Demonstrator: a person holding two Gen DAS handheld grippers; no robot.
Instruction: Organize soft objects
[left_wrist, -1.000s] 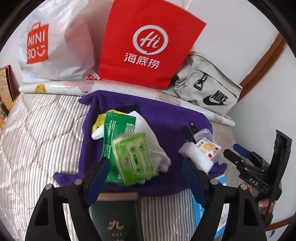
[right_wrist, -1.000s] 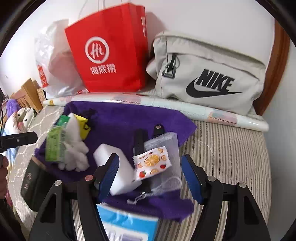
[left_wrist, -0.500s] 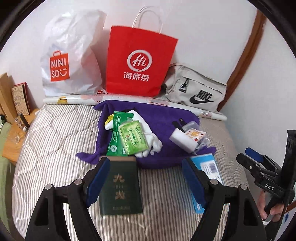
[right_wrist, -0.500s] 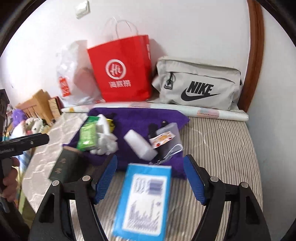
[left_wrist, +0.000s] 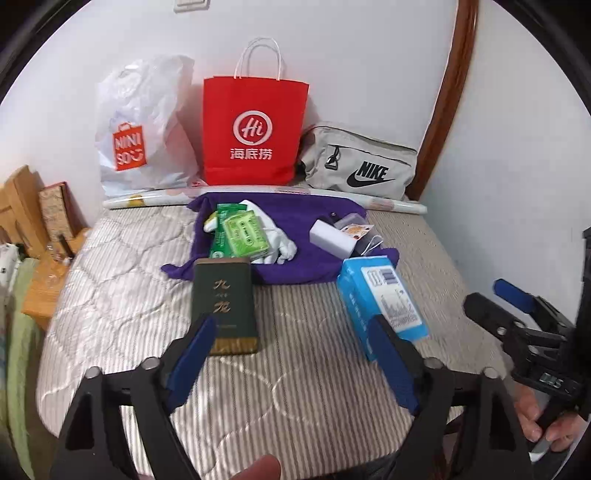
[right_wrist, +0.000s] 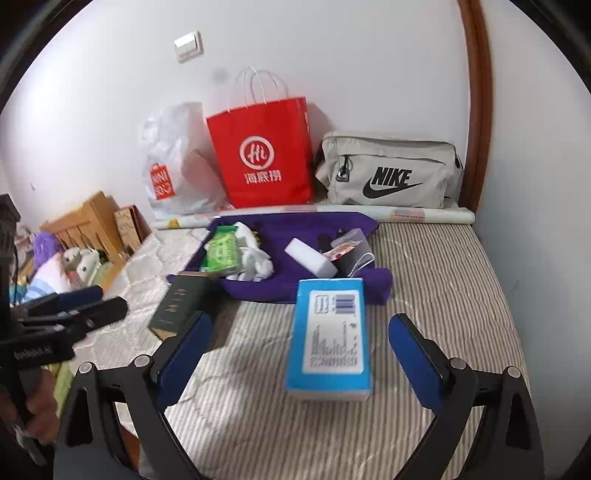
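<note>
A purple cloth (left_wrist: 295, 221) lies on the striped bed (left_wrist: 295, 387). On it are a green tissue pack (left_wrist: 243, 236), a white glove (left_wrist: 277, 243), a white sponge block (left_wrist: 328, 238) and a small printed pouch (left_wrist: 354, 230). In front of the cloth lie a dark green box (left_wrist: 225, 299) and a blue pack (left_wrist: 380, 295). My left gripper (left_wrist: 291, 328) hovers above the bed, its jaws opening with nothing between them. My right gripper (right_wrist: 301, 325) hangs over the blue pack (right_wrist: 332, 332), its jaws opening and its pads clear of the pack.
Against the far wall stand a white plastic bag (left_wrist: 144, 147), a red paper bag (left_wrist: 255, 133) and a grey Nike bag (left_wrist: 362, 166), with a paper roll (left_wrist: 155, 199) in front. Wooden furniture (right_wrist: 88, 221) and plush toys (right_wrist: 74, 262) are left of the bed. A wall closes the right side.
Both grippers have pulled back and up from the purple cloth, so more of the bed shows. Their jaws stand wider. The dark green box and blue pack now lie in front of them.
</note>
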